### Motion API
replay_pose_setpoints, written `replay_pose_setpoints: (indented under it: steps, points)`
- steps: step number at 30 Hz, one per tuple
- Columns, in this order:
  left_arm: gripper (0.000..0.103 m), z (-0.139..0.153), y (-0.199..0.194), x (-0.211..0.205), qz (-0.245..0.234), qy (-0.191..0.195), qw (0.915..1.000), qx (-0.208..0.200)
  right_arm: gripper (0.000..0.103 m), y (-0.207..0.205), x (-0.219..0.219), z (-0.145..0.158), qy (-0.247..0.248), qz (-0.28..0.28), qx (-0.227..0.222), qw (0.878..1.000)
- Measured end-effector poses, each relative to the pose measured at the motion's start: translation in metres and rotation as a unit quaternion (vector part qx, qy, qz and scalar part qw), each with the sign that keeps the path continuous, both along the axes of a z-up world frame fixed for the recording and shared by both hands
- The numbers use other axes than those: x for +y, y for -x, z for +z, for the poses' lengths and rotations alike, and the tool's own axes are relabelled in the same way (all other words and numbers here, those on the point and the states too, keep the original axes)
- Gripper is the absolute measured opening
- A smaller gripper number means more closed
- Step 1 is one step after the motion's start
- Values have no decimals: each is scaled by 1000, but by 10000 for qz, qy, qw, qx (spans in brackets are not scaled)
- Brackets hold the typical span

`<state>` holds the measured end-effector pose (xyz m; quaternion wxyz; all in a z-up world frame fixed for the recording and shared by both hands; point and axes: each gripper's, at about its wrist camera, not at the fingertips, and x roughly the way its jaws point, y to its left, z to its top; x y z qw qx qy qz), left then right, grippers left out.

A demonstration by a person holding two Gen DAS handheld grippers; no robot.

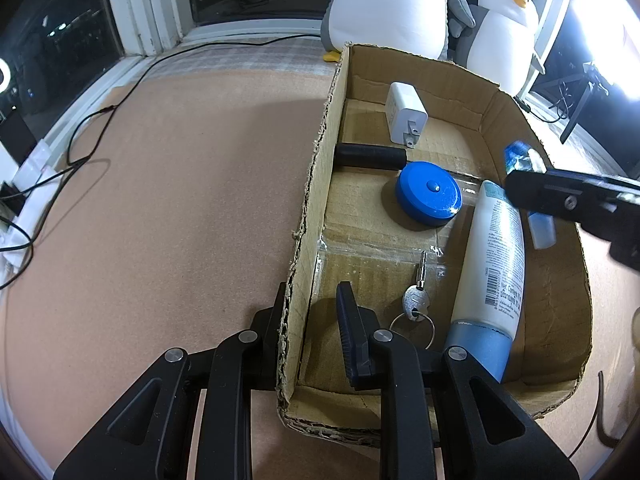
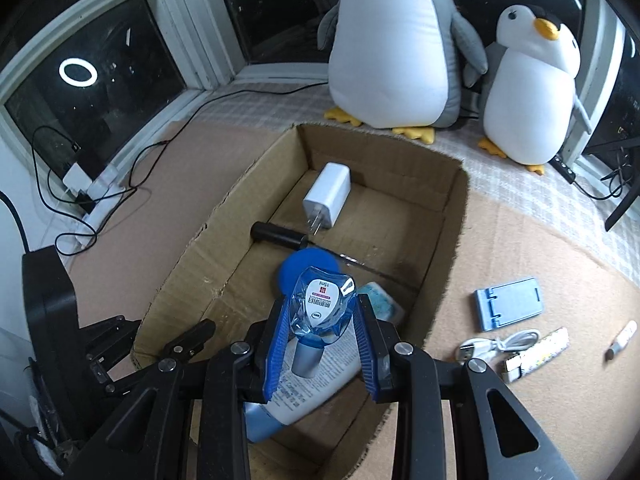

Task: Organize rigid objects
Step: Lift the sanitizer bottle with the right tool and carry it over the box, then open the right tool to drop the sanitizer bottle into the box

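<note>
An open cardboard box (image 1: 452,80) lies on the brown table. It holds a white charger (image 1: 404,118), a black cylinder (image 1: 370,156), a blue round disc (image 1: 428,196), a white lotion bottle with a blue cap (image 1: 496,264) and a key on a ring (image 1: 416,300). My left gripper (image 1: 312,312) is shut on the box's near left wall, one finger outside and one inside. My right gripper (image 2: 322,304) is shut on a small blue eye-drop bottle (image 2: 322,308) in clear wrap. It hovers over the box's right side, above the lotion bottle (image 2: 320,372).
Right of the box on the table lie a blue phone stand (image 2: 508,306), a coiled white cable (image 2: 496,344), a patterned stick (image 2: 540,350) and a small white tube (image 2: 622,338). Two plush penguins (image 2: 392,40) stand behind the box. Black cables and a power strip (image 2: 92,192) run along the left window sill.
</note>
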<state>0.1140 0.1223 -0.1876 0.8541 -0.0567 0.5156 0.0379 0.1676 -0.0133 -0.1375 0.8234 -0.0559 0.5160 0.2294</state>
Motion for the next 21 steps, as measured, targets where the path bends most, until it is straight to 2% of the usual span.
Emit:
replay_pose_setpoints:
  steps: [11, 12, 14, 16, 21]
  points:
    - [20, 0, 0, 0, -2, -1, 10000, -1, 30, 2, 8, -8, 101, 114, 7, 9999]
    - [20, 0, 0, 0, -4, -3, 10000, -2, 31, 3, 8, -7, 80, 127, -11, 9999]
    - [20, 0, 0, 0, 1, 1, 10000, -3, 46, 3, 8, -6, 72, 147, -50, 9999]
    - [20, 0, 0, 0, -1, -1, 10000, -1, 55, 4, 9, -2, 82, 149, -175, 9997]
    - [20, 0, 0, 0, -1, -4, 10000, -2, 61, 5, 8, 3, 142, 87, -318, 9994]
